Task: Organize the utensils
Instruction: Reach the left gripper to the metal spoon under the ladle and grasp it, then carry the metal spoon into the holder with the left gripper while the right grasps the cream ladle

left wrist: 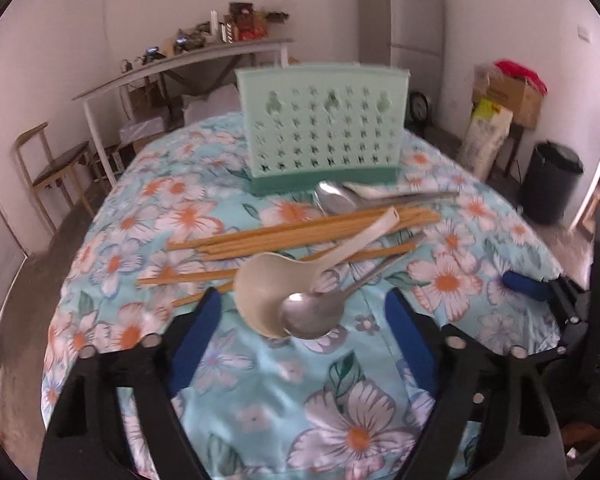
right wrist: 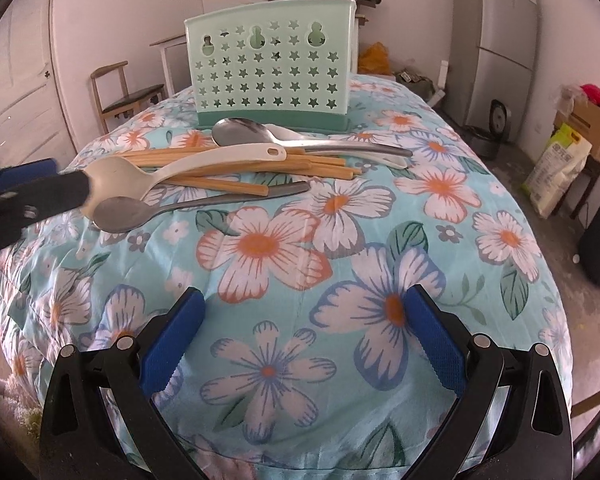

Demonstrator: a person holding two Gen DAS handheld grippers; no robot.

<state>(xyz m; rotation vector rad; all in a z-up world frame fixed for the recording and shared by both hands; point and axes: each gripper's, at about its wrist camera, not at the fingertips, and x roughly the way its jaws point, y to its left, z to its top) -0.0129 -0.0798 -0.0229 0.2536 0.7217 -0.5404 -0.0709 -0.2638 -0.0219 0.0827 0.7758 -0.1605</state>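
The left hand-held gripper (left wrist: 304,300) is hovering low over the near end of the utensil pile with its blue-padded fingers (left wrist: 192,332) spread wide, and the bowls of a beige plastic ladle (left wrist: 260,292) and a metal spoon (left wrist: 310,316) are sitting in the gap between them, though neither pad is touching either one. The ladle's handle is lying across a loose bundle of wooden chopsticks (left wrist: 284,232), and the metal spoon is lying just beside the ladle, their bowls overlapping at the near end. Farther back, two more spoons, a large metal spoon (left wrist: 332,196) and a white spoon (left wrist: 364,190), are resting against the foot of the mint-green utensil holder (left wrist: 322,120), which is standing upright on the bench, whose top is being covered by a floral cloth (left wrist: 268,376). All of the utensils are lying on the cloth outside the holder. The right hand-held gripper (right wrist: 300,328) is hanging over a bare patch of flowered cloth, well apart from the pile, its fingers (right wrist: 172,340) also standing wide and holding nothing. From the right wrist view the left gripper's black finger is showing at the left edge, overlapping the ladle's bowl.
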